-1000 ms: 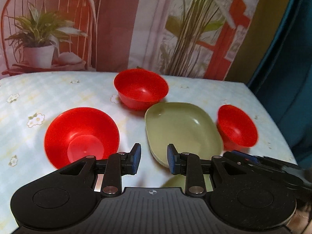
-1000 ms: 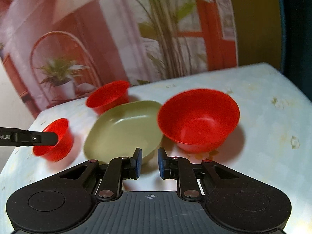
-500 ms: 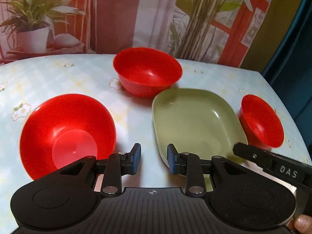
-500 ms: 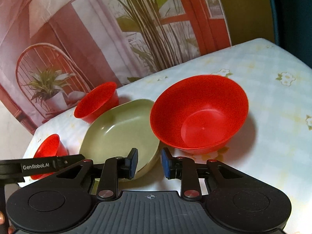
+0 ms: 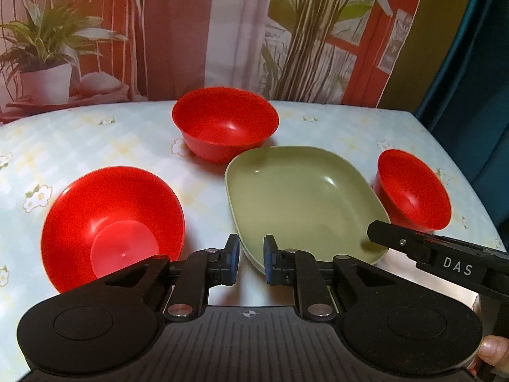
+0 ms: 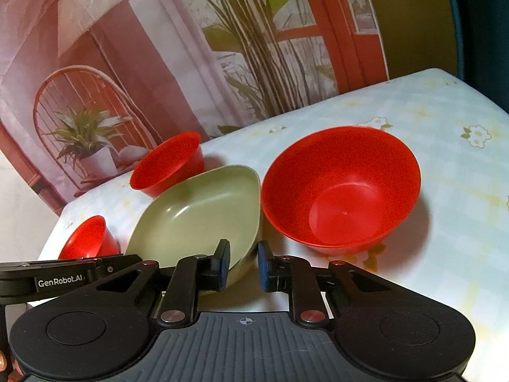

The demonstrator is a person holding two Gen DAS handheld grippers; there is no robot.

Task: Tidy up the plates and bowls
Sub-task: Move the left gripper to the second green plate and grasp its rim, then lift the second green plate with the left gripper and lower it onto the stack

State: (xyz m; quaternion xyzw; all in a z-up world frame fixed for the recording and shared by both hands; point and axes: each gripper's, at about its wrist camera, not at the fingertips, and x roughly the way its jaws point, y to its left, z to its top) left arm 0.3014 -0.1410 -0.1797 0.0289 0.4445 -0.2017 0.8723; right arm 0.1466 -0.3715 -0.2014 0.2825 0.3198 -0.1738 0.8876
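Both grippers have dropped closer to the green plate (image 5: 302, 203), at centre frame on the surface (image 5: 95, 140), so the pick-up is starting. The left gripper (image 5: 251, 259) has clenched almost fully at the plate's near corner; whether it is actually pinching the corner is unclear. Only the right view shows the plate's rim (image 6: 246, 254) between the closing jaws of the right gripper (image 6: 243, 265), not yet pinched.
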